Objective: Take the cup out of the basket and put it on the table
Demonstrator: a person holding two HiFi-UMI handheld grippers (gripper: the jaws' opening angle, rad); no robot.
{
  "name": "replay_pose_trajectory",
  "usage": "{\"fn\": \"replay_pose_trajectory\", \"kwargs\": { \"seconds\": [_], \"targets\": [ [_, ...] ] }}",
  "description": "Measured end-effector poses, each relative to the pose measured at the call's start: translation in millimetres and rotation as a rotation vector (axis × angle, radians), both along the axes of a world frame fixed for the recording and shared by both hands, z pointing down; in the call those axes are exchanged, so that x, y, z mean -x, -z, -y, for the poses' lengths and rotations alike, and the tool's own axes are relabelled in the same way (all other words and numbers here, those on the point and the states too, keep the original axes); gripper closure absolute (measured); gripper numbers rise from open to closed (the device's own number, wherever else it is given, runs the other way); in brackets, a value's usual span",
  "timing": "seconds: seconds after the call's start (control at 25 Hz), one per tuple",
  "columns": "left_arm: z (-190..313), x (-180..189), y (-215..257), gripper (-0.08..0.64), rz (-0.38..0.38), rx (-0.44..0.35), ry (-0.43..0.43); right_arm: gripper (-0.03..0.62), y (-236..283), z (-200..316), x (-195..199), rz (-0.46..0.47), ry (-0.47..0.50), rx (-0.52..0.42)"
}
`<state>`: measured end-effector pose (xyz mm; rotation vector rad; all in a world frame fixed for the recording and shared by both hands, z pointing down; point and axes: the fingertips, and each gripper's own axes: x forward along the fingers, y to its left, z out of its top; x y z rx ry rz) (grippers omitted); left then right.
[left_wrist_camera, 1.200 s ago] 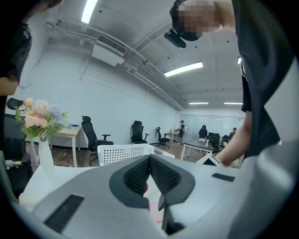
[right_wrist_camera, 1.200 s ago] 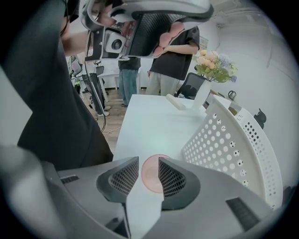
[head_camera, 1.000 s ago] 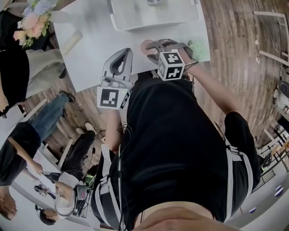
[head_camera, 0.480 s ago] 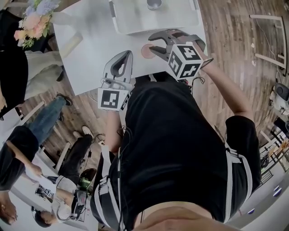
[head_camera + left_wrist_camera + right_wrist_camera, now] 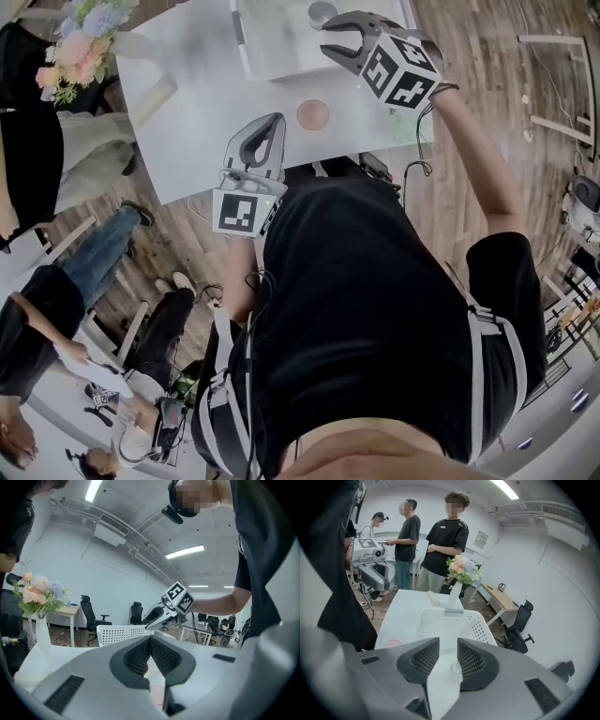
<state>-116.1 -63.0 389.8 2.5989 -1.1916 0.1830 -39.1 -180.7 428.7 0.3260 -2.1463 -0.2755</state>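
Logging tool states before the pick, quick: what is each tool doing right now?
Left tool: closed, holding nothing.
Right tool: open, empty, over the basket; cup not yet gripped.

Head view steeply down, gripper views along the table (image 5: 206,103), sharing basket (image 5: 281,52)

Bare table (image 5: 197,122) between basket (image 5: 281,47) and near edge, broken only by a flat pink disc (image 5: 312,115). Basket top open; sides shut in by perforated walls round the cup (image 5: 321,12). Right tool (image 5: 330,39) above basket, jaws apart. Left tool (image 5: 271,120), jaws together, over near edge. Flower vase (image 5: 80,42) at far left corner, well apart from the basket.
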Motion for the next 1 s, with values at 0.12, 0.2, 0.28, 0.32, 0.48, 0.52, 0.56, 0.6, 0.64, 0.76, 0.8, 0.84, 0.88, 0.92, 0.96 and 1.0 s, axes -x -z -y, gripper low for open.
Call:
{"fn": "replay_pose_trajectory", "kwargs": {
  "seconds": [0.12, 0.2, 0.28, 0.32, 0.48, 0.52, 0.56, 0.6, 0.64, 0.76, 0.8, 0.84, 0.88, 0.92, 0.96, 1.0],
  "targets": [
    [1, -1, 0, 0.540, 0.006, 0.007, -0.002, 0.463, -12, 21, -6, -0.023, -0.028, 0.011],
    [2, -3, 0, 0.540, 0.007, 0.012, -0.004, 0.463, -25, 33, -9, -0.051, -0.034, 0.013],
    [3, -4, 1, 0.540, 0.001, 0.013, -0.002, 0.463, -41, 45, -12, -0.092, -0.032, 0.007],
    [4, -6, 2, 0.540, -0.003, 0.012, -0.001, 0.463, -50, 49, -13, -0.112, -0.027, 0.007],
    [2, -11, 0, 0.540, -0.020, 0.018, -0.006, 0.463, -86, 62, -11, -0.165, -0.008, 0.055],
    [1, -12, -1, 0.540, -0.026, 0.019, -0.008, 0.463, -96, 66, -10, -0.176, -0.004, 0.068],
    [1, -13, -1, 0.540, -0.029, 0.019, -0.006, 0.463, -106, 70, -9, -0.187, 0.001, 0.080],
    [2, -13, -2, 0.540, -0.029, 0.018, -0.003, 0.463, -116, 73, -8, -0.197, 0.005, 0.092],
    [2, -14, -4, 0.540, -0.028, 0.017, -0.002, 0.463, -125, 75, -8, -0.206, 0.008, 0.106],
    [1, -15, -7, 0.540, -0.031, 0.024, 0.002, 0.463, -149, 78, -14, -0.240, 0.007, 0.141],
    [2, -15, -7, 0.540, -0.034, 0.025, 0.006, 0.463, -155, 80, -16, -0.258, 0.009, 0.141],
    [3, -14, -7, 0.540, -0.035, 0.025, 0.010, 0.463, -162, 82, -17, -0.278, 0.013, 0.134],
    [4, -13, -7, 0.540, -0.033, 0.025, 0.017, 0.463, -168, 84, -18, -0.297, 0.018, 0.125],
    [4, -11, -7, 0.540, -0.029, 0.027, 0.024, 0.463, -175, 86, -18, -0.313, 0.021, 0.119],
    [3, -9, -9, 0.540, -0.025, 0.033, 0.031, 0.463, -181, 88, -19, -0.324, 0.019, 0.121],
    [3, -8, -10, 0.540, -0.022, 0.040, 0.038, 0.463, -187, 90, -20, -0.334, 0.014, 0.129]
  ]
}}
